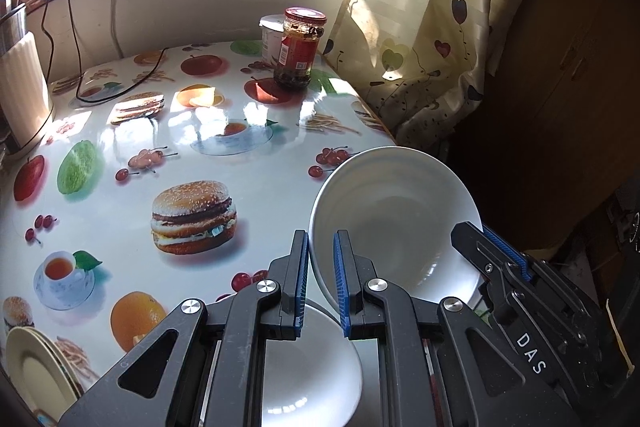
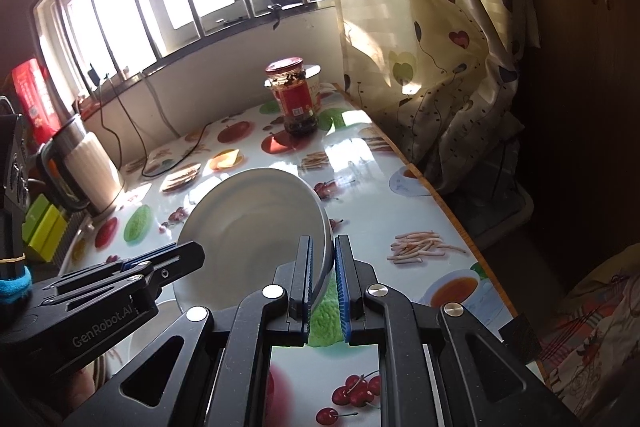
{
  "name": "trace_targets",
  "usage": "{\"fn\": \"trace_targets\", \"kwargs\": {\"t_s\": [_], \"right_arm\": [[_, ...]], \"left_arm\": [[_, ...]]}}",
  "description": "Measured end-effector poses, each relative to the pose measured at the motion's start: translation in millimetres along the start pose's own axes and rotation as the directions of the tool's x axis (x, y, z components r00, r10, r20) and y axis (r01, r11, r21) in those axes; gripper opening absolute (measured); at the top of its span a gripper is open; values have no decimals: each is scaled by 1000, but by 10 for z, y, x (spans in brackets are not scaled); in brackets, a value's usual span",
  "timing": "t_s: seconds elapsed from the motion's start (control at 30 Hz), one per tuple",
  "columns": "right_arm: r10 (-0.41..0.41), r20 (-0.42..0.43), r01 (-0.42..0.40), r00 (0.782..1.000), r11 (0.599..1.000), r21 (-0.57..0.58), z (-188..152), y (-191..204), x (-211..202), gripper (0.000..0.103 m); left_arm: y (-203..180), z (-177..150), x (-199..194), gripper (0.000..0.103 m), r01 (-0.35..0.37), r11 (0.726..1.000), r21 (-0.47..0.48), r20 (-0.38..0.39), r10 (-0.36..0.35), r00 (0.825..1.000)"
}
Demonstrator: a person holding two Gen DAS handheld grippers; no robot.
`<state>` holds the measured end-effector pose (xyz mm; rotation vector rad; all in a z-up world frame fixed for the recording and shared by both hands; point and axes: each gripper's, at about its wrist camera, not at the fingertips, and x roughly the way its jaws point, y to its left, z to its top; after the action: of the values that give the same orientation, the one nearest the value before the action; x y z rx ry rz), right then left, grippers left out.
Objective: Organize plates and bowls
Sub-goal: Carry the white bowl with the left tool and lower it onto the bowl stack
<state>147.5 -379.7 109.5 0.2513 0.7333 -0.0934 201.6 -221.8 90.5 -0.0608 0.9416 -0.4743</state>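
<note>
Two white bowls (image 1: 394,211): one gripped by both grippers, one (image 1: 312,371) below.

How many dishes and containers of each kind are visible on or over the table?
White bowls: 2, one held, one below it
Cream plates: 2 at least, stacked
Jars: 1
White tubs: 1
Kettles: 1
Total: 7

- "DAS" stands in white letters on the black arm of the right tongs (image 1: 505,259), seen from the left wrist.
- "GenRobot.AI" runs along the black arm of the left tongs (image 2: 132,265), seen from the right wrist.
- The red label on the jar (image 2: 293,95) is too small to read.
</note>
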Motion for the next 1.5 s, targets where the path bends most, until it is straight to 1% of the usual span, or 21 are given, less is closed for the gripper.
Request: {"fn": "trace_targets", "kwargs": {"t_s": [0.3, 0.93, 1.23, 1.5], "right_arm": [[12, 5, -12, 1000, 1000, -13, -88, 184, -111, 12], [55, -11, -55, 998, 997, -56, -331, 546, -250, 12], [62, -31, -65, 998, 995, -80, -452, 683, -247, 12], [70, -54, -75, 996, 994, -83, -550, 724, -224, 12]], "left_arm": [[146, -95, -191, 13, 0, 1000, -16, 22, 0, 1000], [490, -341, -454, 13, -10, 997, -73, 33, 12, 999], [622, -469, -522, 13, -20, 995, -96, 25, 22, 999], [682, -562, -515, 13, -24, 994, -109, 7, 25, 1000]]}}
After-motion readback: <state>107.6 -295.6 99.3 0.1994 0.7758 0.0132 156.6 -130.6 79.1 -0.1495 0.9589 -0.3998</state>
